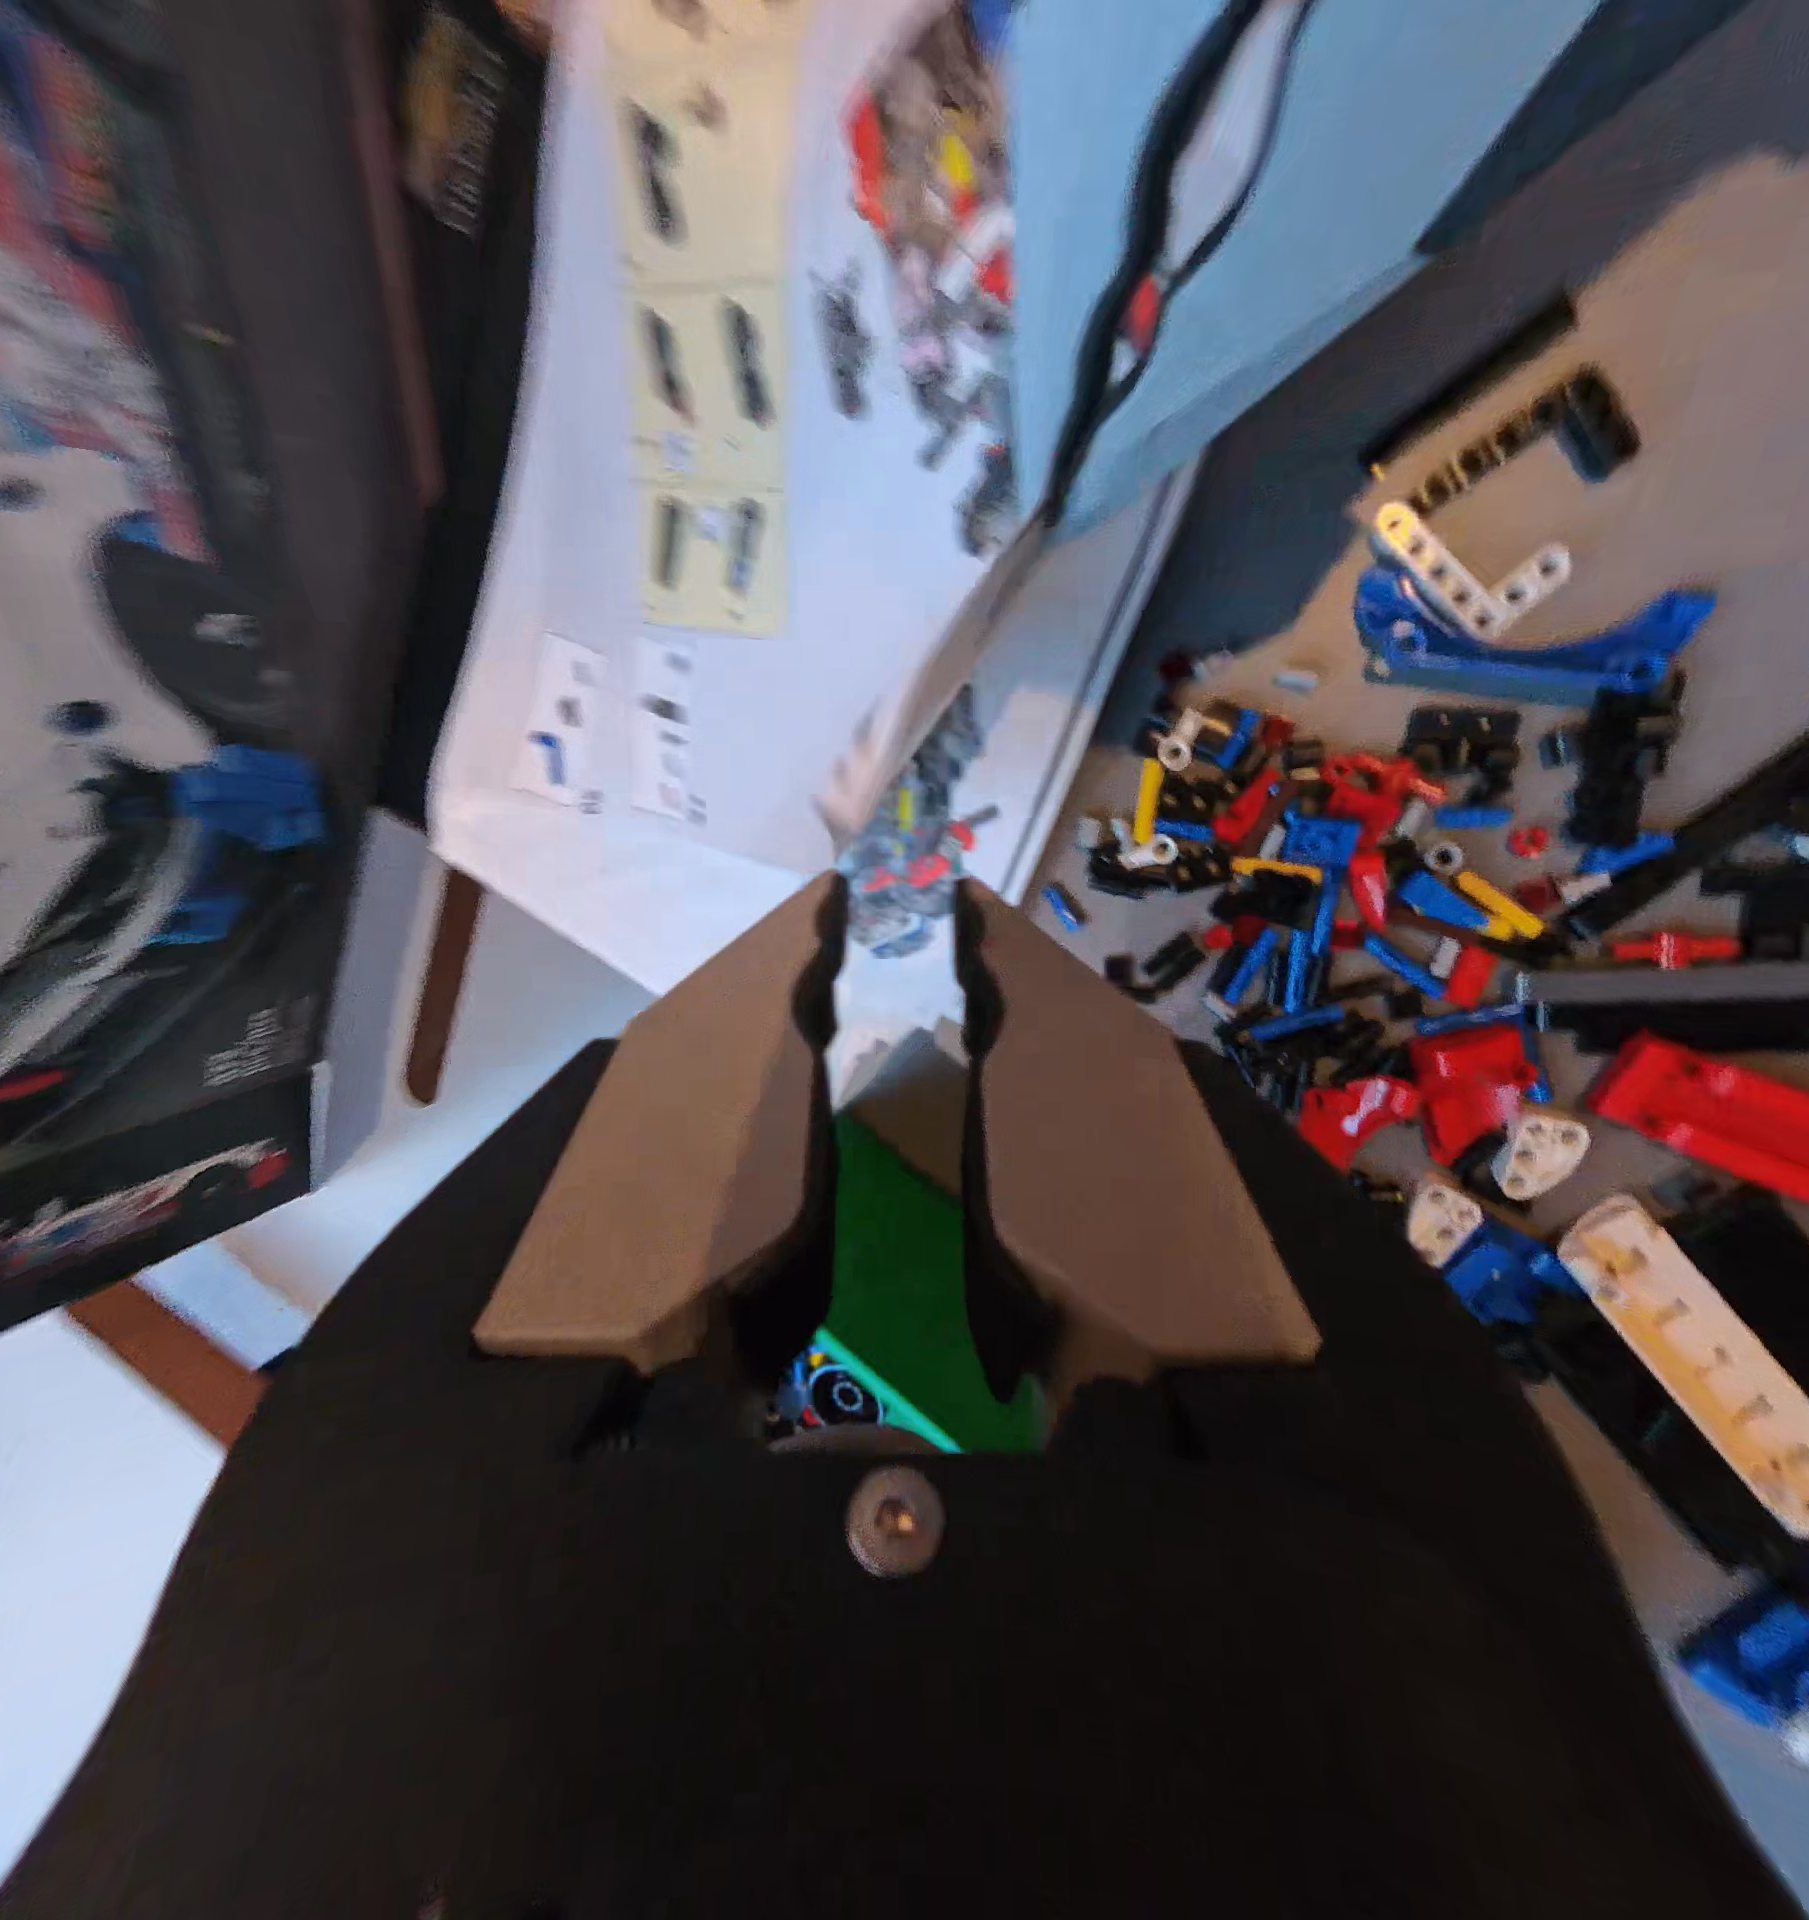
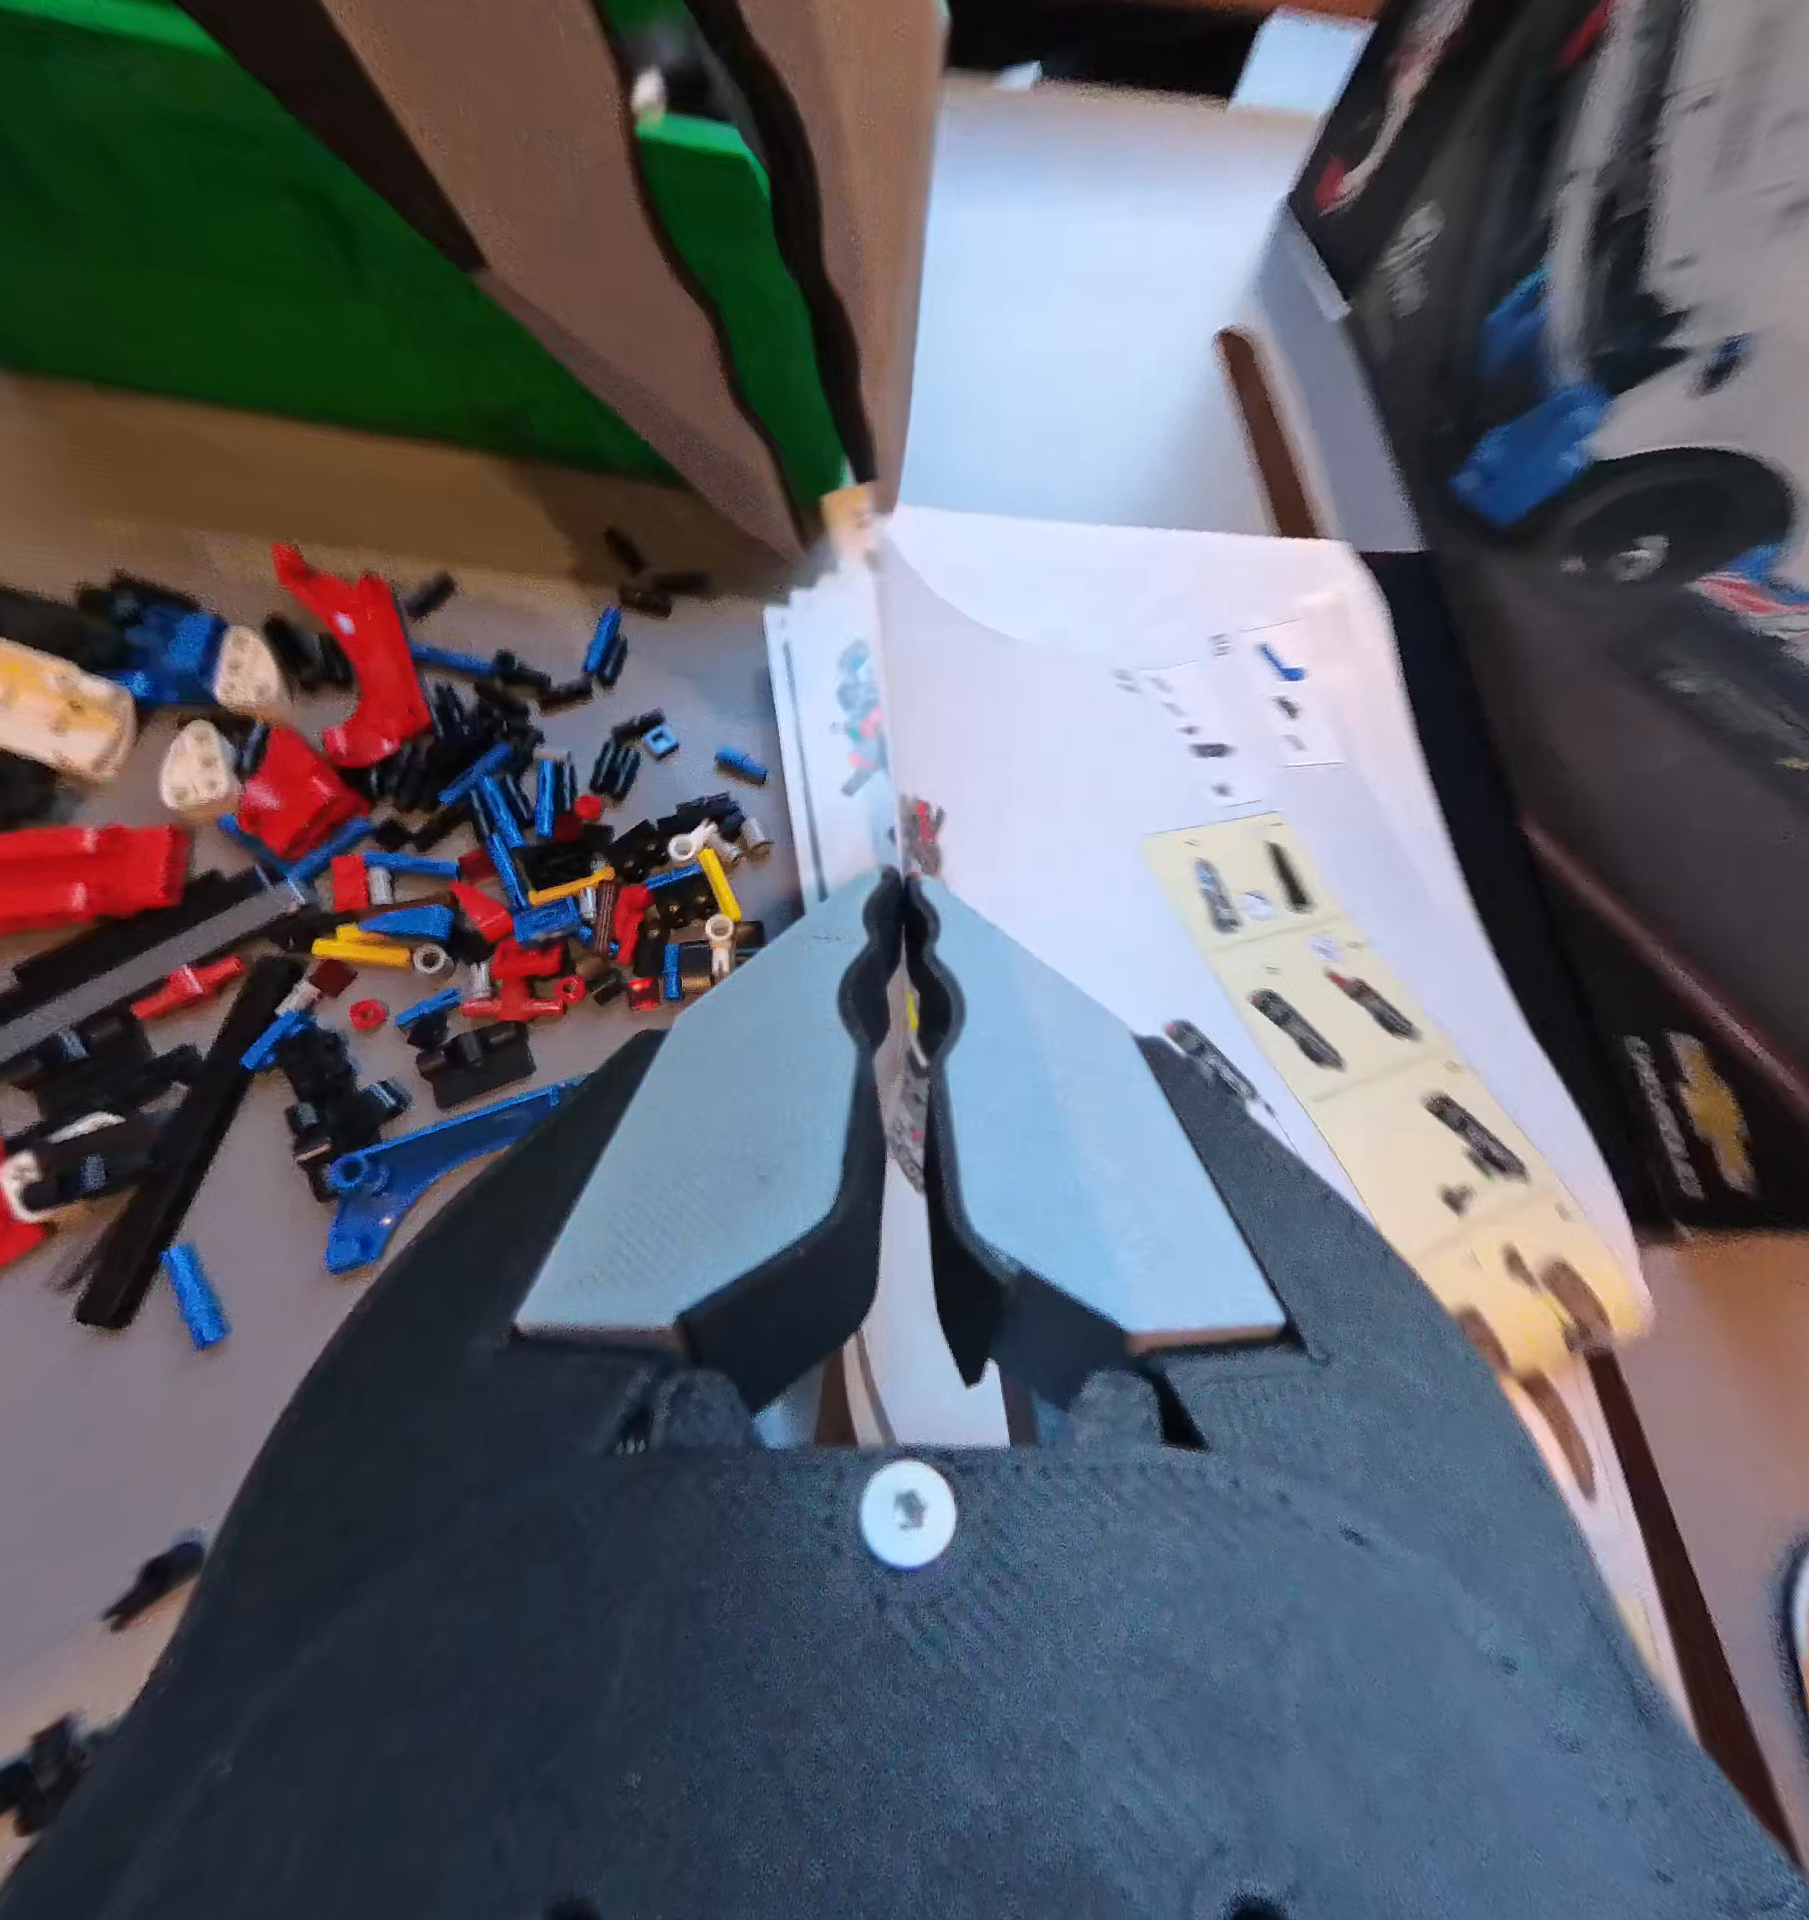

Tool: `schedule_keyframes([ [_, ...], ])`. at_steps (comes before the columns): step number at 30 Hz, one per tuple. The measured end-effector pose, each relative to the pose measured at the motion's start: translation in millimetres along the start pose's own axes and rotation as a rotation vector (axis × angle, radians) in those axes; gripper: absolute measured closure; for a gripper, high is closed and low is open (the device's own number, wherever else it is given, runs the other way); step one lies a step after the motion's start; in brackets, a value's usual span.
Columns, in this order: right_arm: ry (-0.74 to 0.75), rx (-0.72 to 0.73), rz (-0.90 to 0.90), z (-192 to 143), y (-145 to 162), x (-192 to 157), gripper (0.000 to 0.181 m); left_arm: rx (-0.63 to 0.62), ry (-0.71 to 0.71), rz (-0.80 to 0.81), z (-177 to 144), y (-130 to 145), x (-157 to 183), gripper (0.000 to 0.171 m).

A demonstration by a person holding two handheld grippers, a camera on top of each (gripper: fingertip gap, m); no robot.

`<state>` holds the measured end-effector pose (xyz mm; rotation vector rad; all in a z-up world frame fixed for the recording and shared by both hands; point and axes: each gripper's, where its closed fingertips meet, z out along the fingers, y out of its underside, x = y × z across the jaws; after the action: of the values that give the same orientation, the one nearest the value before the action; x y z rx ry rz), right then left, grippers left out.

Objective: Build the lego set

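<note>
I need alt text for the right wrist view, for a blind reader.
The right gripper pinches a page of the open instruction booklet. Loose red, blue and black Lego pieces lie left of it; the set's box stands right.

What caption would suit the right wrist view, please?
Right gripper, jaws shut on an instruction booklet page, beside loose bricks.

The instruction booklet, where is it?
The instruction booklet lies open on the table, right of the loose brick pile and left of the set's box, right gripper pinching a page.
</note>
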<state>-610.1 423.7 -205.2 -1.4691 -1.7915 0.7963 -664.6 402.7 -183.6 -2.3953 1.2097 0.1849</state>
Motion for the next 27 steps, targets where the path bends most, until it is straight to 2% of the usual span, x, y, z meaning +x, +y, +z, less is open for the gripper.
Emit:
schedule_keyframes([
  [2, 0.058, 0.111, 0.093, -27, -6, 8, 0.181, 0.094, -0.084, -0.058, -26, -14, -8, 0.134],
  [4, 0.105, 0.244, 0.208, -60, -6, 17, 0.181, 0.187, -0.128, -0.135, -49, -24, -7, 0.131],
  [6, 0.145, 0.38, 0.312, -96, -2, 25, 0.181, 0.228, -0.152, -0.209, -62, -25, -1, 0.127],
  [10, 0.207, 0.581, 0.508, -159, 22, 35, 0.181, 0.314, -0.153, -0.261, -69, -28, 30, 0.128],
  [13, 0.242, 0.584, 0.589, -179, 51, 30, 0.181, 0.362, -0.113, -0.26, -60, -33, 58, 0.13],
  [18, 0.31, 0.503, 0.707, -192, 96, 22, 0.181, 0.343, -0.061, -0.26, -35, -27, 87, 0.13],
  [23, 0.34, 0.538, 0.809, -205, 118, 27, 0.157, 0.372, -0.005, -0.303, -26, -22, 102, 0.132],
  [26, 0.382, 0.537, 0.85, -209, 129, 39, 0.157, 0.382, 0.005, -0.319, -22, -21, 106, 0.133],
  [27, 0.395, 0.529, 0.868, -210, 133, 43, 0.163, 0.383, 0.008, -0.324, -21, -20, 107, 0.133],
])
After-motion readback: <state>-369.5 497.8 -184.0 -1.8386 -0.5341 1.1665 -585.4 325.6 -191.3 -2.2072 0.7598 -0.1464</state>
